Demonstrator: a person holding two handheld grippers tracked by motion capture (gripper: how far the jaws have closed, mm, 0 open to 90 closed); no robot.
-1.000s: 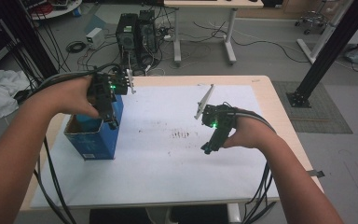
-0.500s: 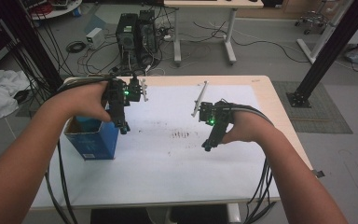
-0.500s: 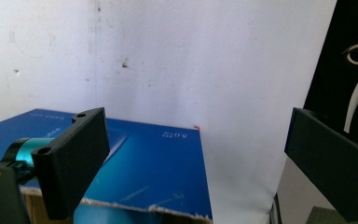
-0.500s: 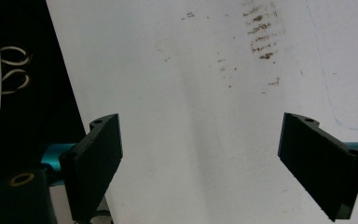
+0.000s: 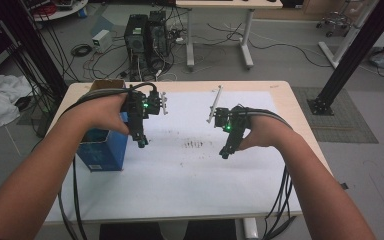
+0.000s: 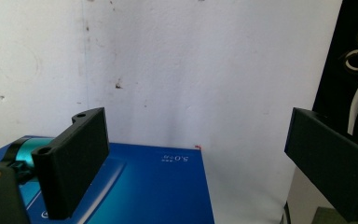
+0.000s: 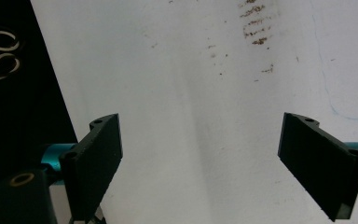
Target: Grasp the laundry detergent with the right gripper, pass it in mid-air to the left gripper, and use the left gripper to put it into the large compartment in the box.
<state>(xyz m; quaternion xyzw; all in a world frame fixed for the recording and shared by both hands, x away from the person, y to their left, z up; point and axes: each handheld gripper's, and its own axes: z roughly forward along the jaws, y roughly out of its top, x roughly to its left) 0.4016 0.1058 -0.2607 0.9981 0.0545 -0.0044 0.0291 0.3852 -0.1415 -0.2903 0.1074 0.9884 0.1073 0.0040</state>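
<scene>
Both grippers are empty with jaws wide apart, hovering over the white sheet (image 5: pixel 180 175) like a ready pose. The left gripper (image 5: pixel 141 141) hangs just beside the blue box (image 5: pixel 102 152), so my guess is that's the thing to grab. The right gripper (image 5: pixel 226 152) sits well apart, near the brown smudges (image 5: pixel 194 145). The box stands at the table's (image 5: pixel 290 107) left edge, open top, glossy blue with small white print.

We read one marking only: small white print "5.0" plus a few characters too small to make out, on the blue box (image 6: pixel 135 186) face, between the left gripper's (image 6: pixel 196 154) jaws, nearer the left jaw. From the high view the box (image 5: pixel 102 152) label is too blurred to read.
</scene>
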